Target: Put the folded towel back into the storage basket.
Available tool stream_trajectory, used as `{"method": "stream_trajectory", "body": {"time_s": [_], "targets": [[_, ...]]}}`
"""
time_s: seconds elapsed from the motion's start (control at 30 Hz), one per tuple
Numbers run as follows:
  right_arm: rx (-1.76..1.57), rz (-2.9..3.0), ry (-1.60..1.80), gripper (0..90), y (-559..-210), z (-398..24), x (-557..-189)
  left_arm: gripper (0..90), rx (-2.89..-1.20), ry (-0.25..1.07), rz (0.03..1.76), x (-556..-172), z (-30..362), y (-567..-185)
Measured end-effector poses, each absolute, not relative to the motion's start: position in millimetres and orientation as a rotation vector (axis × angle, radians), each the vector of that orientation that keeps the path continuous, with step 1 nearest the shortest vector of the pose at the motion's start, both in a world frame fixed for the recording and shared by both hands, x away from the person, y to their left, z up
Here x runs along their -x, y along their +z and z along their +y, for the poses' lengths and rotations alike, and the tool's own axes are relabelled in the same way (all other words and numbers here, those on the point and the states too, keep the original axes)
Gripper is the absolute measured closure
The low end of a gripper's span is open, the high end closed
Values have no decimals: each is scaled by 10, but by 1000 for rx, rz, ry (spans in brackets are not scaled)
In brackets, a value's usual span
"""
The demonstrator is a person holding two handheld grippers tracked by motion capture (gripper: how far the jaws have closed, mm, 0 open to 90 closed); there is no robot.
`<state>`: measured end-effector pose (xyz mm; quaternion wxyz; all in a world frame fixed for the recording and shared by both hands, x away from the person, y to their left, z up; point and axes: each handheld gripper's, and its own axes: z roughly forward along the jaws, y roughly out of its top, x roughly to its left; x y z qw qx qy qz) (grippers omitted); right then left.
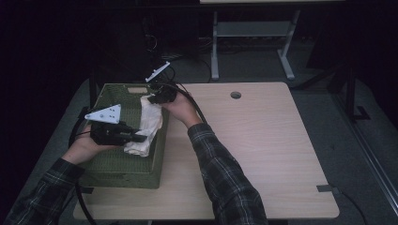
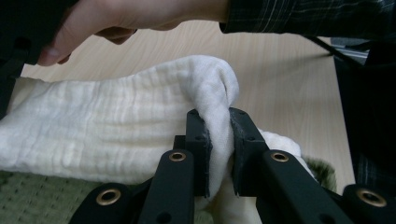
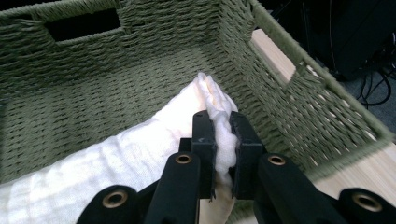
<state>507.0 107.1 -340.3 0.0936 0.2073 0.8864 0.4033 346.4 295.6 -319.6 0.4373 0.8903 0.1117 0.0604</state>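
The left claw [image 1: 141,138] pinches the near end of a white cloth [image 1: 149,123] over the green basket [image 1: 117,171]; farther off, the right claw [image 1: 151,99] grips its other end above the basket's far side on the worktop [image 1: 263,150].

From above the near edge we look forward and down over the whole table [image 1: 263,154]. Our left gripper view sits close behind its tongs [image 2: 219,140], facing across the table; our right gripper view looks into the green basket [image 3: 116,79]. All three share the white cloth [image 1: 149,124].
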Motion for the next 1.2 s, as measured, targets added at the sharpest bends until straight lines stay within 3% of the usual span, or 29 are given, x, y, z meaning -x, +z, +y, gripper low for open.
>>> {"method": "stream_trajectory", "body": {"time_s": [0.63, 1.2], "targets": [[-599, 2668, 1132, 823, -3734, 1307, -5108, 787, -2251, 122, 328, -3485, 3068, -3521], [-624, 2671, 1164, 824, -3764, 1291, -5116, 739, -2260, 85, 333, -3495, 3070, -3632]]}}
